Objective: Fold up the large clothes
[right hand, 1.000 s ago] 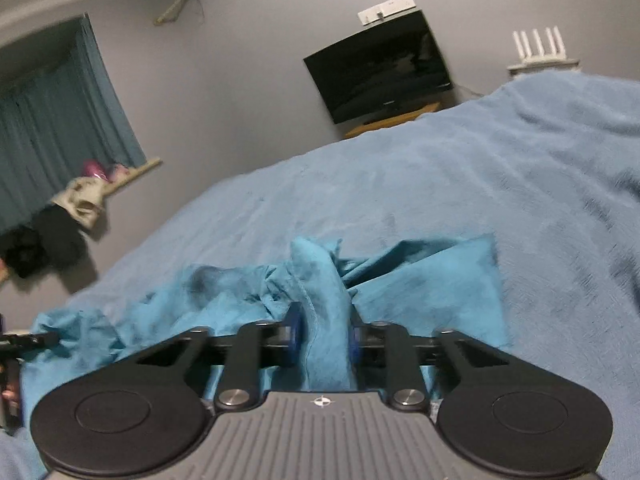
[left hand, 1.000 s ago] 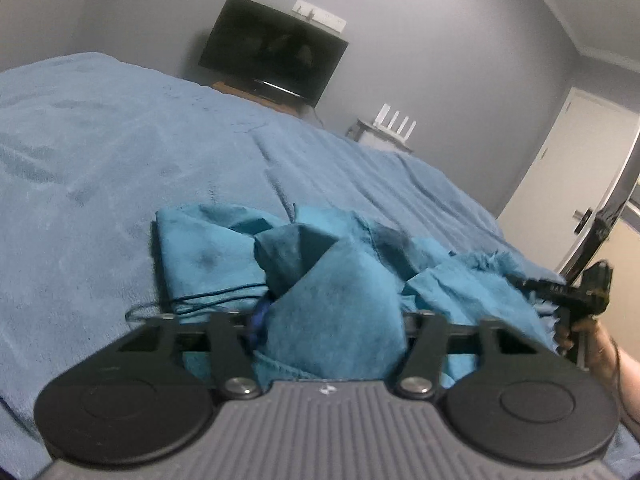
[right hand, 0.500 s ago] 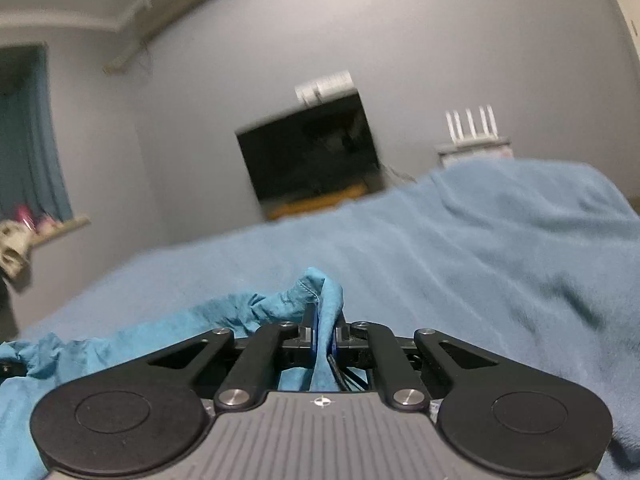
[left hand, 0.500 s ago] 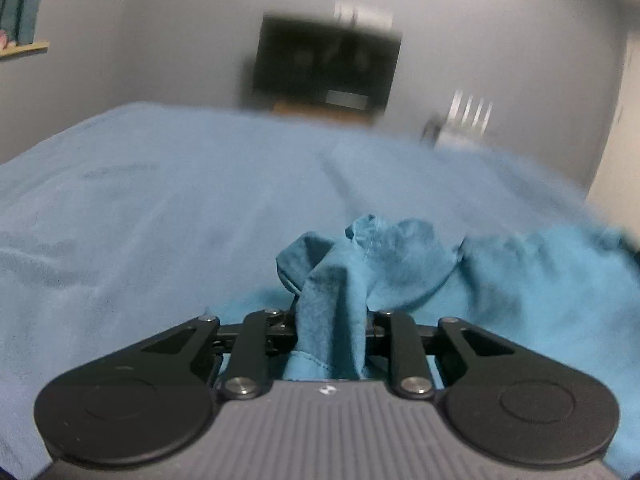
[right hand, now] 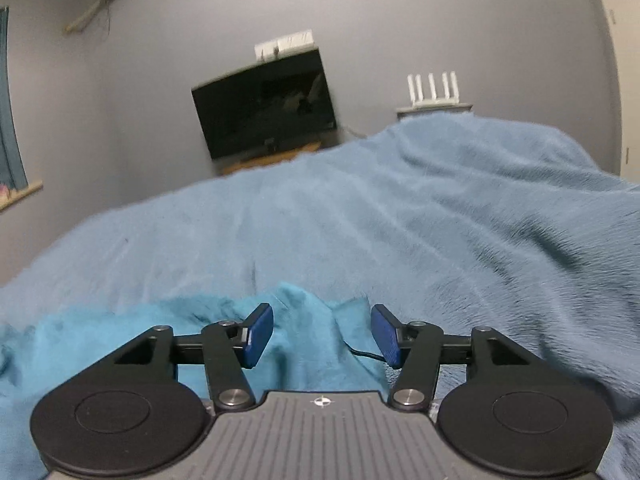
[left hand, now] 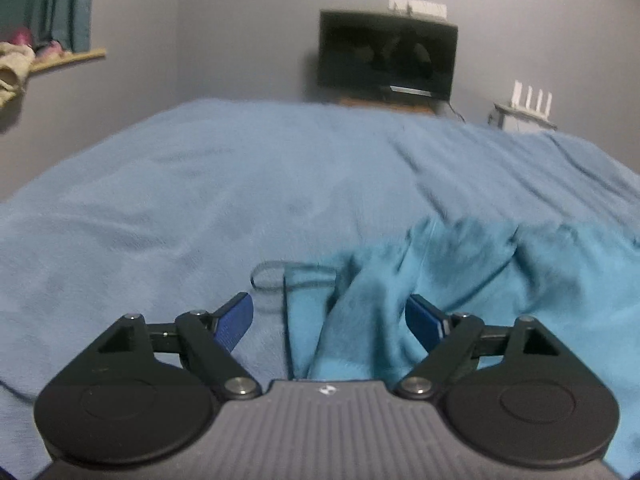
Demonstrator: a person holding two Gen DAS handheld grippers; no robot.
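— Where does it stand, from where you are?

— The bed [left hand: 208, 208] takes up nearly everything, under a fuzzy blue blanket [right hand: 440, 208]. On its near side lies the teal garment [left hand: 460, 280], a rumpled heap with ridges and creases running across it and no flat panel anywhere that I can make out. A thin dark drawstring [left hand: 280, 276] loops out from its edge onto the blanket. I'd say the folding is barely under way: no neat fold shows yet, and spreading and folding are all left to do.

— And the tongs?

— Both are letting go. The left tongs [left hand: 328, 320] are spreading wide; a raised fold of the garment stands between the blue pads [left hand: 234, 322], but neither pad presses on it. The right tongs [right hand: 322, 332] are opening too, with a hump of the same cloth between them, loose. So nothing is pinched at this moment.

— Anything else in the room?

— A dark television [right hand: 264, 106] on the far wall, and a small white router [left hand: 532, 98] on a shelf beside it.
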